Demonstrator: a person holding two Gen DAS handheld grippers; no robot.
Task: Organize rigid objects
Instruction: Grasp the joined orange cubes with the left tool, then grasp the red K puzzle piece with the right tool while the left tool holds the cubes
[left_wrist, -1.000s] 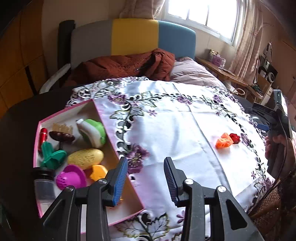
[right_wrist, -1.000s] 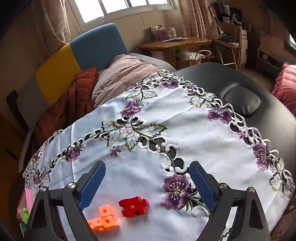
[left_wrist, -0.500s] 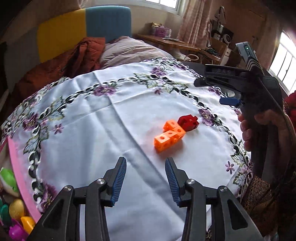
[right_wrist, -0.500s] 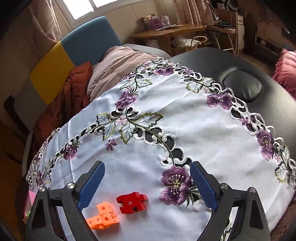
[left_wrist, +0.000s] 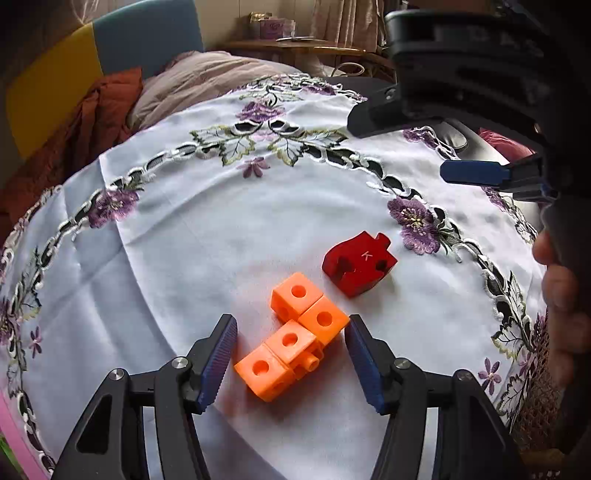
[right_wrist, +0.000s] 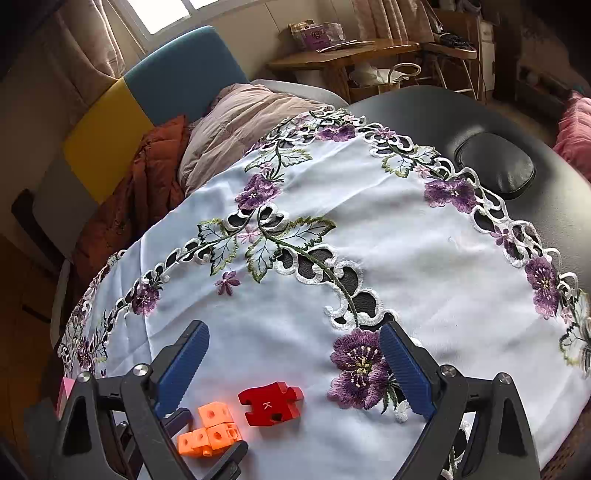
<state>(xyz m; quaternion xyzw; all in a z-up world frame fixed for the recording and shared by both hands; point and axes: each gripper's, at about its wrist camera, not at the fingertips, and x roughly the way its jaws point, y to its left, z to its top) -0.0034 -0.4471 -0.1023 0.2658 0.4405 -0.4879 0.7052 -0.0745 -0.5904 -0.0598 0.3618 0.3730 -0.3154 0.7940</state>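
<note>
A cluster of joined orange cubes (left_wrist: 295, 332) lies on the white embroidered cloth (left_wrist: 207, 236). My left gripper (left_wrist: 291, 363) straddles it from above. Its jaws are opening, and the blue pads stand on either side of the cubes without pressing them. A red puzzle piece marked K (left_wrist: 358, 264) lies just beyond, to the right. In the right wrist view, my right gripper (right_wrist: 293, 369) hovers open and holds nothing. The red piece (right_wrist: 269, 402) lies below its gap and the orange cubes (right_wrist: 210, 432) are at lower left. The left gripper's dark fingertips (right_wrist: 232, 452) flank those cubes.
The pink box's edge (left_wrist: 11, 435) shows at far left. The black padded table (right_wrist: 480, 122) extends past the cloth on the right. Quilts (right_wrist: 243, 122) and a yellow-blue chair back lie behind. A hand (left_wrist: 561, 295) holds the right gripper (left_wrist: 399, 147) close by.
My left gripper swung from over the pink toy box across the cloth to the orange cubes, dropped lower and widened its jaws. The right gripper stayed almost still.
</note>
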